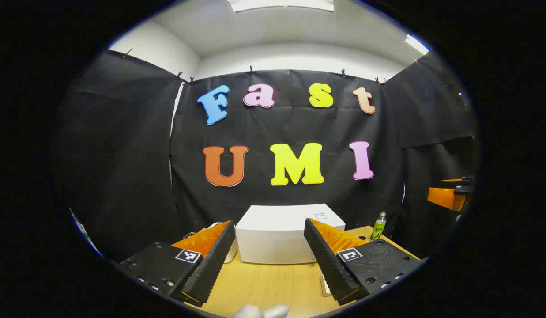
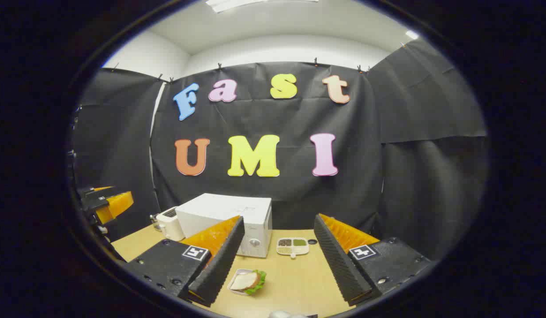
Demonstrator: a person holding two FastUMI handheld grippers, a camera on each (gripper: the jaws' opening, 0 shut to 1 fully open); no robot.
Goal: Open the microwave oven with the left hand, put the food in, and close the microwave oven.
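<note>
The white microwave (image 1: 273, 240) (image 2: 226, 214) stands at the back of the wooden table (image 1: 264, 285), and its door looks shut. In the right gripper view a sandwich with lettuce on a small white dish (image 2: 247, 281) lies in front of it, just right of my near finger. My left gripper (image 1: 269, 223) is open and empty, facing the microwave from a distance. My right gripper (image 2: 279, 218) is open and empty too, above the table and short of the dish. Each gripper also appears far off in the other's view: the right gripper (image 1: 451, 196) and the left gripper (image 2: 107, 203).
A white toaster (image 2: 169, 223) sits left of the microwave. A small tray of condiments (image 2: 292, 246) lies to its right, and a green bottle (image 1: 378, 226) stands at the table's right back corner. Black cloth walls close the booth on all sides.
</note>
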